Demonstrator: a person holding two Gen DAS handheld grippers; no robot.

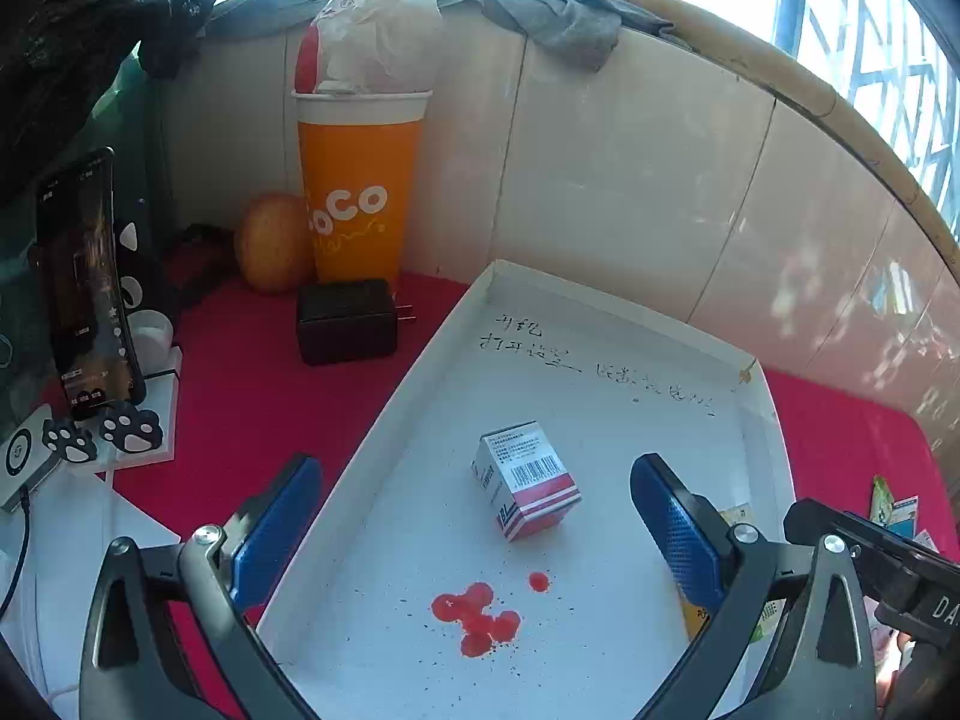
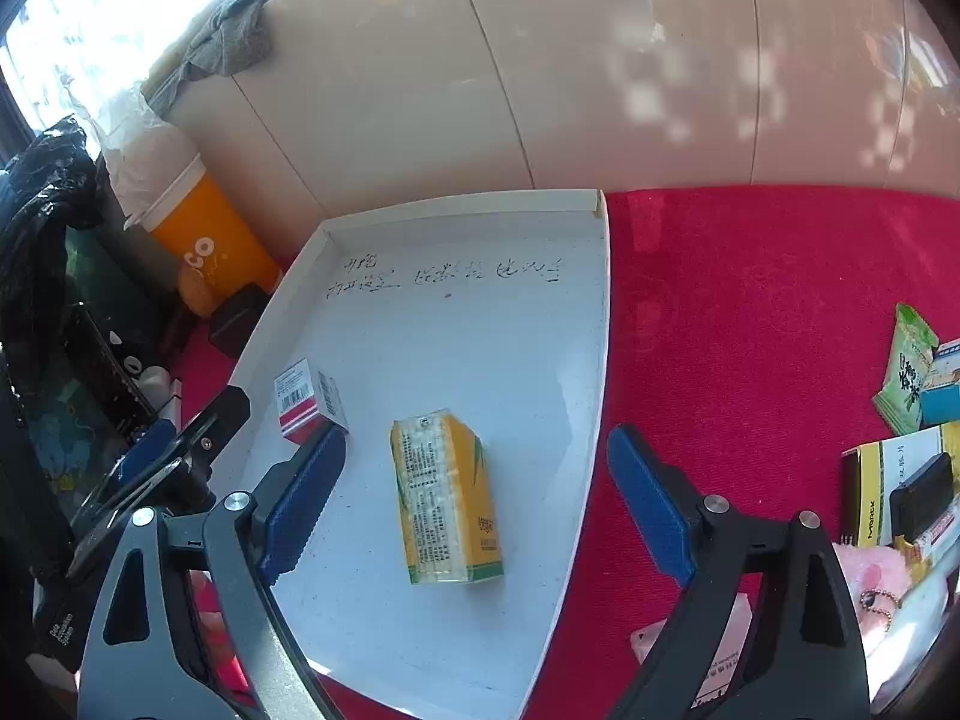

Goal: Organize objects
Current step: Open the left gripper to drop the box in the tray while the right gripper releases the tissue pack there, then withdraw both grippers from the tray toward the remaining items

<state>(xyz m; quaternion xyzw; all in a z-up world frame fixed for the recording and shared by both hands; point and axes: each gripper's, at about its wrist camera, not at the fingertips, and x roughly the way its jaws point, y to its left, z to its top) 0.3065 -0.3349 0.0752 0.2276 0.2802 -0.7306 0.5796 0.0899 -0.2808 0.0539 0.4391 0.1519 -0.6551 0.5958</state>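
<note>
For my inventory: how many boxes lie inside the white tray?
2. The red-and-white box lies near the white tray left wall; the yellow box lies near its middle. None seems hidden.

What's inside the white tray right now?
In the tray: a red-and-white box, a yellow carton lying flat, red stains and handwriting. Whatever lies under the boxes is covered.

2 small boxes (image 2: 447,495) lie in white tray (image 2: 468,202).

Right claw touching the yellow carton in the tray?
Apart. The right wrist view shows the right claw open, its blue fingers clear of the yellow carton, with bare white tray floor visible on both sides.
</note>
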